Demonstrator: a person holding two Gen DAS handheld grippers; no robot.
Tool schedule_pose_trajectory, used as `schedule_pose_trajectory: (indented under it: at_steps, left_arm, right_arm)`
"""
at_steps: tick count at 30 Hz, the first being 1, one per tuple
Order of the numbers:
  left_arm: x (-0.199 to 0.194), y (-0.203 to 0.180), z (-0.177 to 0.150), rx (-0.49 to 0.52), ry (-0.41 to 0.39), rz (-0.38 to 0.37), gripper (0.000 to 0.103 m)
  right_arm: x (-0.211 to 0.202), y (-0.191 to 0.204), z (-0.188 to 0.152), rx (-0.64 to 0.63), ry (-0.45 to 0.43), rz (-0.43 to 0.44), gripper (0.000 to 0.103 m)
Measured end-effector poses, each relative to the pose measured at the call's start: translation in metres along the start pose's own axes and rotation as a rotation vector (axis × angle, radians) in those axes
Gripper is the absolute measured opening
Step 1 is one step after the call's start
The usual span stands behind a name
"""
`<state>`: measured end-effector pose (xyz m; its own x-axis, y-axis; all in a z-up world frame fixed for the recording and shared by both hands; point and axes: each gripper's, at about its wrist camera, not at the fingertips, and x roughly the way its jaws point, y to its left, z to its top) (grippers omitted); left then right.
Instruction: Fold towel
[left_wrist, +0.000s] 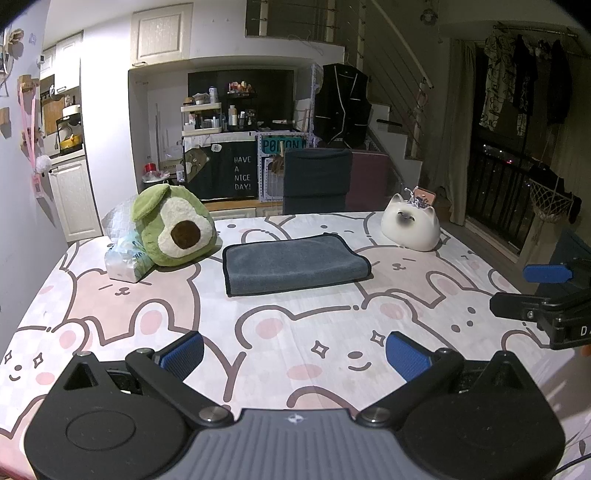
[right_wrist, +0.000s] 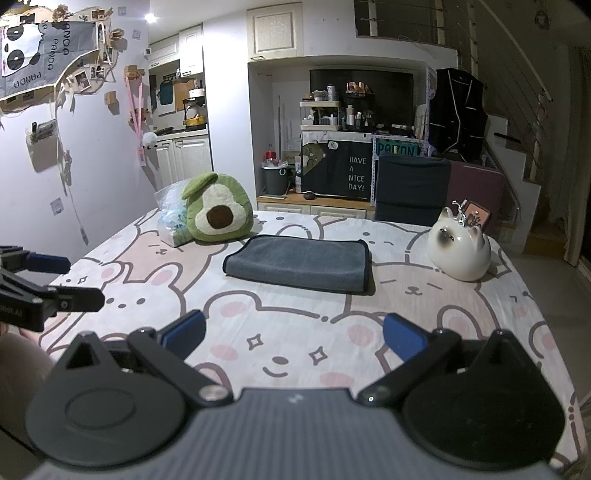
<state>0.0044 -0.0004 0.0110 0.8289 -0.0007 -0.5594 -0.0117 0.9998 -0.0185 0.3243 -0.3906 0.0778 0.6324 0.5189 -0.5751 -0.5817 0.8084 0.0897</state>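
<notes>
A grey towel (left_wrist: 295, 264) with dark edging lies folded into a flat rectangle on the bunny-print tablecloth (left_wrist: 295, 332), past the middle of the table. It shows in the right wrist view too (right_wrist: 301, 264). My left gripper (left_wrist: 294, 354) is open and empty, held over the near part of the table, well short of the towel. My right gripper (right_wrist: 294, 338) is also open and empty, at a similar distance from the towel. Each gripper shows at the edge of the other's view: the right one (left_wrist: 532, 291) and the left one (right_wrist: 79, 280).
A green avocado plush (left_wrist: 171, 230) and a plastic-wrapped tissue pack (left_wrist: 123, 258) sit left of the towel. A white cat-shaped ceramic (left_wrist: 412, 227) stands at the back right. A dark chair (left_wrist: 317, 181) is behind the table's far edge.
</notes>
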Motion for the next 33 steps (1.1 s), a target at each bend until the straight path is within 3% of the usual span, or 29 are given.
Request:
schedule_pose_trajectory:
  at_steps: [33]
  left_arm:
    - [0.0031, -0.0008, -0.0034, 0.002, 0.007, 0.004, 0.103]
  right_arm:
    - [-0.0001, 0.0003, 0.0, -0.004, 0.003, 0.0, 0.103]
